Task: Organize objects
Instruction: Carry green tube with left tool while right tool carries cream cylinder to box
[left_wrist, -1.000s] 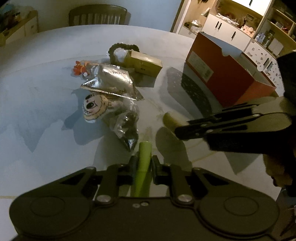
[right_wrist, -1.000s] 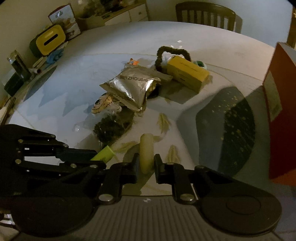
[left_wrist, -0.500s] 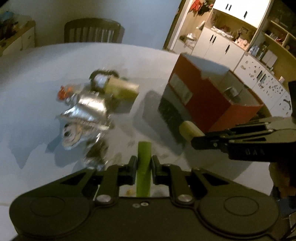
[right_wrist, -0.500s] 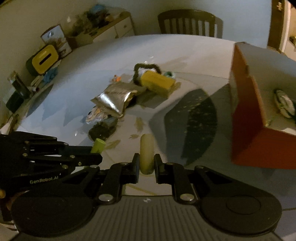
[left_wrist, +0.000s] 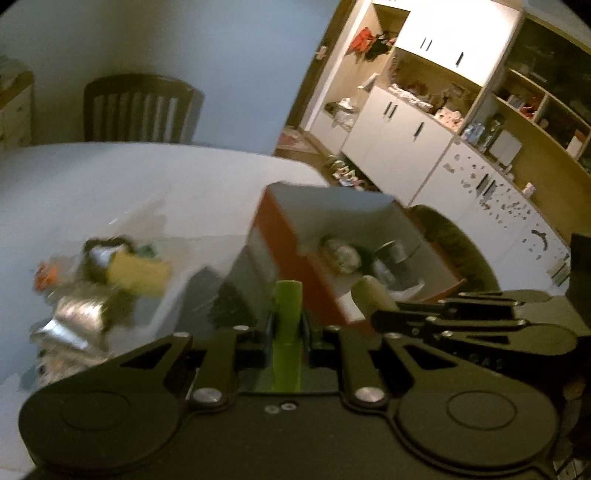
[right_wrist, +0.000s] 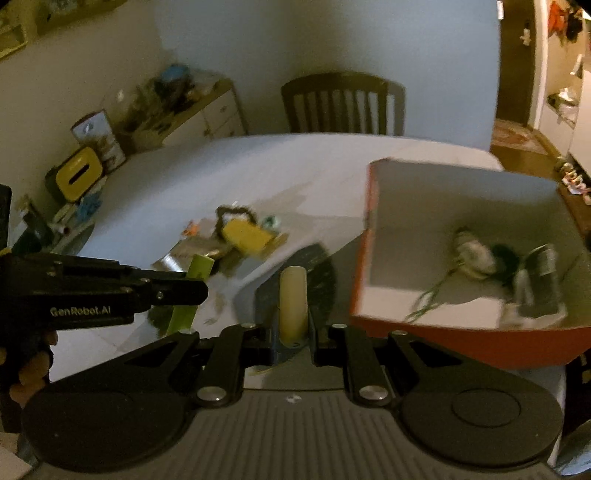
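My left gripper (left_wrist: 286, 325) is shut on a green tube (left_wrist: 287, 314) and holds it above the table. My right gripper (right_wrist: 293, 325) is shut on a cream tube (right_wrist: 293, 299), also in the air. Each gripper shows in the other's view, the right gripper (left_wrist: 380, 317) with the cream tube (left_wrist: 373, 297), the left gripper (right_wrist: 195, 291) with the green tube (right_wrist: 192, 288). The red open box (right_wrist: 406, 328) stands ahead to the right, also seen from the left wrist (left_wrist: 295, 254). It holds a few small items (right_wrist: 476, 254).
On the round table (right_wrist: 258, 166) lies a blurred pile: a yellow box (right_wrist: 245, 234), a silver foil bag (left_wrist: 79, 317), a dark ring (right_wrist: 234, 212) and a small orange toy (left_wrist: 46, 277). A chair (right_wrist: 341, 101) stands at the far side. Cabinets (left_wrist: 424, 140) line the right.
Both grippers have risen and swung right toward the red box, each keeping its tube. The box interior has come into view. The pile has slid to the left of the views.
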